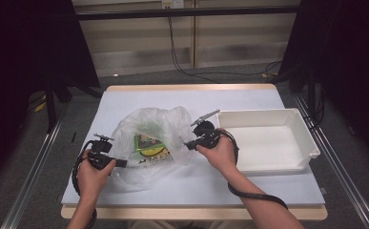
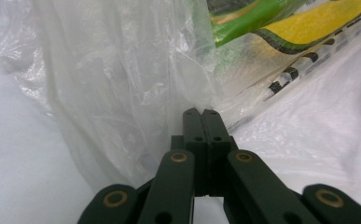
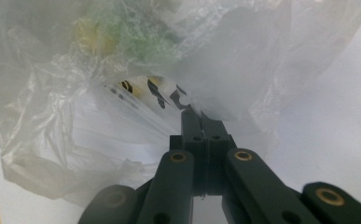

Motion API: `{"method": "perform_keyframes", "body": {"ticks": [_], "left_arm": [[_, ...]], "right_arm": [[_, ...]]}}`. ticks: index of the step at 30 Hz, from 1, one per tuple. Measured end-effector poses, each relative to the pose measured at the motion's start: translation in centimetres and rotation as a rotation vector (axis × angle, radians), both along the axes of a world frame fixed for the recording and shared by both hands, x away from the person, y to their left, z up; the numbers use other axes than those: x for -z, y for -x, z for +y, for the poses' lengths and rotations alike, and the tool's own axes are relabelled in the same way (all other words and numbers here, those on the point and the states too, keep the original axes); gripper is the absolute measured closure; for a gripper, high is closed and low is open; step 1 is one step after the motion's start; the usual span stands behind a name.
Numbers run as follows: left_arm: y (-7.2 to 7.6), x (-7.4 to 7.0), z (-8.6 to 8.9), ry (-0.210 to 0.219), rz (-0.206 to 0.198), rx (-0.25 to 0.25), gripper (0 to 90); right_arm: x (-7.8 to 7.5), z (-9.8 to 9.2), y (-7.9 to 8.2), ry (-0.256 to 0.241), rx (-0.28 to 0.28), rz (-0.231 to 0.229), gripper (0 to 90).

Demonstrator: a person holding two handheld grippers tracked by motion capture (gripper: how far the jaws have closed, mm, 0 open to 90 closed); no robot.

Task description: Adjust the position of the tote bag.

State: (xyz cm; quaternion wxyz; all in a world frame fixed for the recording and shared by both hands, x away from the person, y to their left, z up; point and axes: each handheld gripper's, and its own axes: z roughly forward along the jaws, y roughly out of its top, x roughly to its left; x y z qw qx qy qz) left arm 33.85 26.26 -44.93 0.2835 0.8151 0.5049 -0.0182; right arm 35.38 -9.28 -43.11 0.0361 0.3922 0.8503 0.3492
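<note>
In the high view a clear plastic bag [image 1: 146,143] lies left of centre on the desk [image 1: 196,186], with a green and yellow packet [image 1: 151,145] inside it. The left tool [image 1: 122,163] sits at the bag's lower left edge and the right tool [image 1: 188,144] at its right edge, so the bag spans the gap between them and the packet lies between the two tips, a little nearer the left one.

In the left gripper view the left tool [image 2: 202,113] has its jaws pressed together, apparently pinching a fold of the bag's film [image 2: 122,93], with the packet [image 2: 281,28] at the upper right of the frame. In the right gripper view the right tool [image 3: 200,116] is likewise closed on the film [image 3: 243,70], the packet's print [image 3: 155,93] just above the tips.

The white bin [image 1: 268,143] stands at centre right, just beyond the right hand [image 1: 220,155]. If the packet is bound for it, that hand is the nearer one.
</note>
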Motion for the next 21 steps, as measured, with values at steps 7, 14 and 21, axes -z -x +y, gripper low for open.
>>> {"method": "perform_keyframes", "body": {"ticks": [7, 14, 21], "left_arm": [[0.0, -0.4, -0.4, 0.045, -0.01, 0.015, 90.0], [-0.1, -0.6, -0.5, 0.042, -0.025, 0.049, 90.0], [0.0, -0.4, -0.5, 0.054, -0.014, 0.07, 90.0]], "right_arm": [[-0.5, 0.2, 0.2, -0.019, 0.014, -0.042, 65.7], [-1.3, 1.1, -0.4, -0.015, 0.077, -0.072, 36.7], [-1.2, 2.4, -2.0, -0.028, 0.084, -0.043, 55.0]]}}
